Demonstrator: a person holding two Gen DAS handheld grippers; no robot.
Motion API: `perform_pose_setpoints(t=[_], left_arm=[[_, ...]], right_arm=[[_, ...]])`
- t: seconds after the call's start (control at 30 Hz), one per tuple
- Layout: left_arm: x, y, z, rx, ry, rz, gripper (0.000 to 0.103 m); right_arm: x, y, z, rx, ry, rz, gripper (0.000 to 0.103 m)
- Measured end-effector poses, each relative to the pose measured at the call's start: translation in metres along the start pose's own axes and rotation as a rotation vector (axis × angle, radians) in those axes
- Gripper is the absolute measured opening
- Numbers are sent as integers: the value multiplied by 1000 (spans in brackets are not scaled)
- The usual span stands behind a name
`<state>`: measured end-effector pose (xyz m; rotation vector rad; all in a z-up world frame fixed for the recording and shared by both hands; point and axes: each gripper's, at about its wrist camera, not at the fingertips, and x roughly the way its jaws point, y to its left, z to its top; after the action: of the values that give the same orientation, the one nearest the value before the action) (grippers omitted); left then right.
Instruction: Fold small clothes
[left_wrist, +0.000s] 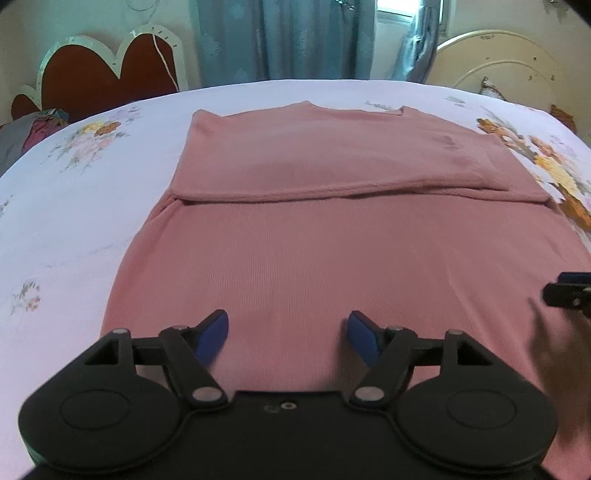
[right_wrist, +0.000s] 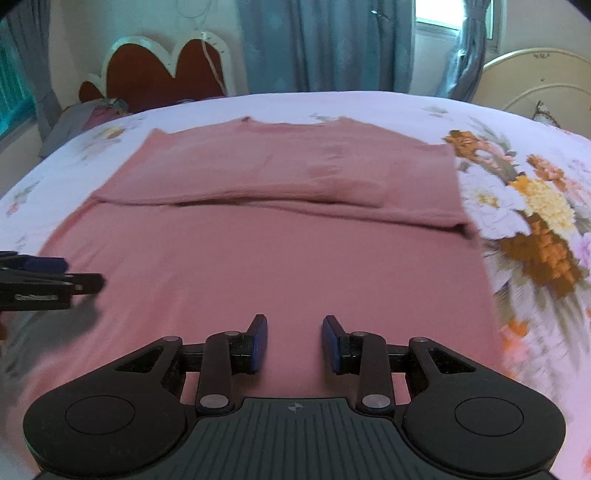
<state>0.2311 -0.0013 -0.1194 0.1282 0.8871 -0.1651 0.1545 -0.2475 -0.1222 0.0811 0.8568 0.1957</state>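
One pink ribbed top (left_wrist: 332, 236) lies flat, sleeves folded in.

Home bedroom, floral bedsheet (left_wrist: 74, 221), heart-shaped headboard (left_wrist: 107, 74), blue curtains (left_wrist: 295, 37)

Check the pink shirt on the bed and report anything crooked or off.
The pink shirt lies flat on the floral sheet, but its folded-over flaps leave a slanted, uneven edge. No damage shows.
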Motion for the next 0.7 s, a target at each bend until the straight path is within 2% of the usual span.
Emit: perform_pose_setpoints(t=[0.17, 0.43, 0.53, 0.57, 0.6, 0.63, 0.7], left_arm=[[-18, 7, -19, 22, -1, -24, 72], [-39, 27, -44, 21, 3, -17, 76], [-48, 34, -50, 10, -6, -10, 80], [-50, 36, -52, 9, -9, -6, 82], [-52, 38, -54, 7, -11, -2, 83], [-55, 41, -55, 4, -13, 1, 84], [-59, 47, -59, -6, -13, 2, 84]], right_arm=[[-5, 24, -17, -12, 26, -25, 33], [-30, 15, -44, 39, 26, -131, 33], [-45, 10, -53, 59, 16, -169, 35], [-50, 8, -56, 68, 10, -182, 55], [-55, 6, -58, 75, -3, -197, 88], [-62, 6, -62, 76, -26, -213, 95], [-73, 6, -66, 62, -52, -231, 96]])
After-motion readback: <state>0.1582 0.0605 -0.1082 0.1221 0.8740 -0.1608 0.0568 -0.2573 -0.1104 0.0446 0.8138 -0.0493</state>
